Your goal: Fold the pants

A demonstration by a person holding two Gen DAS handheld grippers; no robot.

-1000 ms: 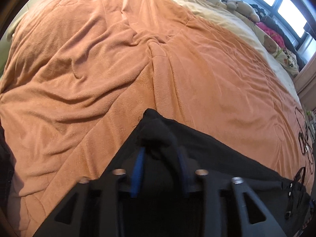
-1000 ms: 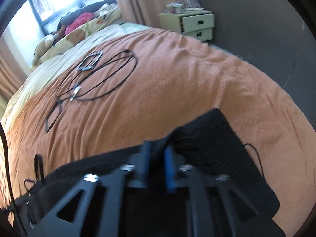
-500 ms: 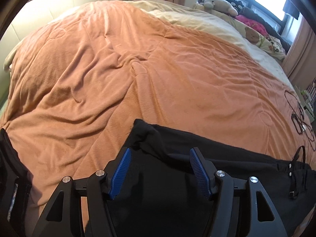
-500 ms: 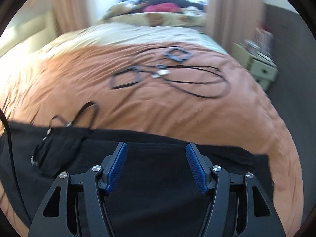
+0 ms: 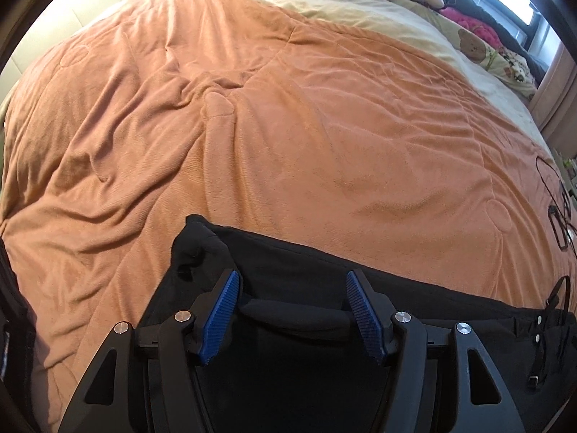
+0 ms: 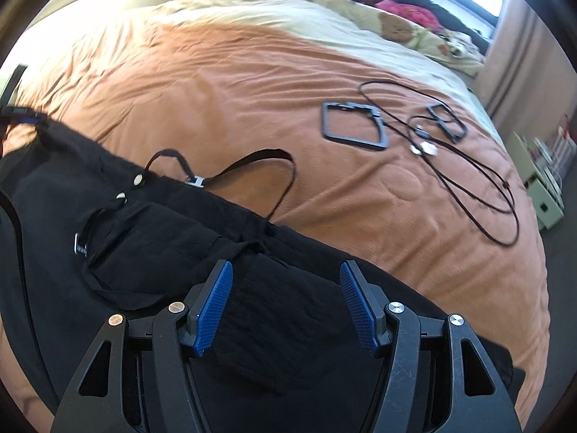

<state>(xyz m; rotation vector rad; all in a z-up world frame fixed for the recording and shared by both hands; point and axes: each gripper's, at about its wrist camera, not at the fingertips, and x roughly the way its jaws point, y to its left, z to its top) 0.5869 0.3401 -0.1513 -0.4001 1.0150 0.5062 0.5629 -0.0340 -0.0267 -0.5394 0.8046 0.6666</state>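
Observation:
Black pants (image 5: 288, 263) lie flat across the near edge of an orange blanket (image 5: 288, 126) on a bed. In the right wrist view the pants (image 6: 151, 231) show snaps, buckles and loose black straps (image 6: 252, 162) at the waist end. My left gripper (image 5: 292, 288) is open and empty, its blue pads (image 5: 220, 314) just above a raised fold of the fabric. My right gripper (image 6: 285, 281) is open and empty, hovering over the pants near their right end.
Black cables, two dark rectangular frames (image 6: 355, 126) and a small white piece lie on the blanket at the right. Stuffed toys and pillows (image 6: 396, 21) sit at the far side by the window. A pale drawer unit (image 6: 544, 195) stands beside the bed.
Both grippers were shut on the black fabric one second ago; both have opened and let it go. The pants now lie on the blanket. The right view has swung left.

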